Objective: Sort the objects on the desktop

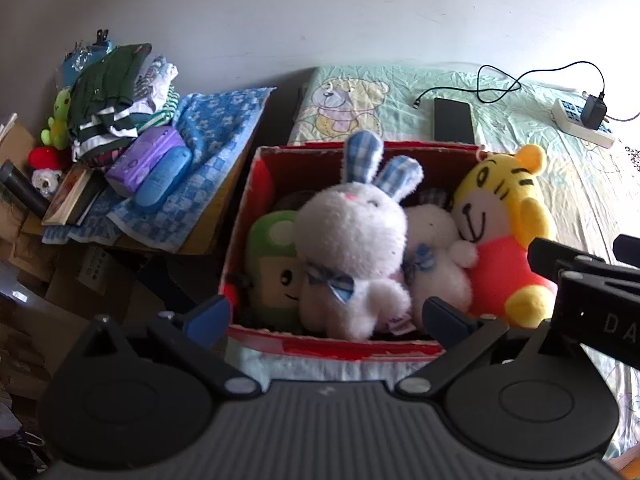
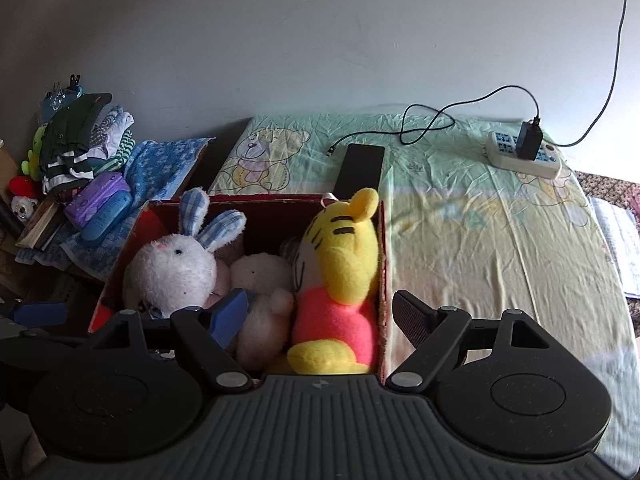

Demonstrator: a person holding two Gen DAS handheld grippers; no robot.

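Right now both tongs hang released, holding nothing: your left tongs (image 1: 326, 314) gape wide just short of the red box (image 1: 344, 349), and your right tongs (image 2: 320, 314) stand equally wide over its right-hand end.

Toys packed in the box:
- white rabbit (image 1: 352, 240), dead ahead of the left tongs, blue-checked ears up.
- green mushroom toy (image 1: 272, 264), ahead-left, wedged against the box wall.
- small cream toy (image 1: 436, 264), ahead-right, pressed between rabbit and tiger.
- yellow tiger (image 2: 340, 276), straight ahead of the right tongs, leaning on the right wall.

Handling, as a judgement: all look light, soft and squashy, not fragile. Plush compresses and can slide out of a shallow pinch, so bite deep on a firm bulk such as head or torso, not a fluffy edge. Ears would serve as handles but let the body swing. Toys are jammed together; expect neighbours to drag along.
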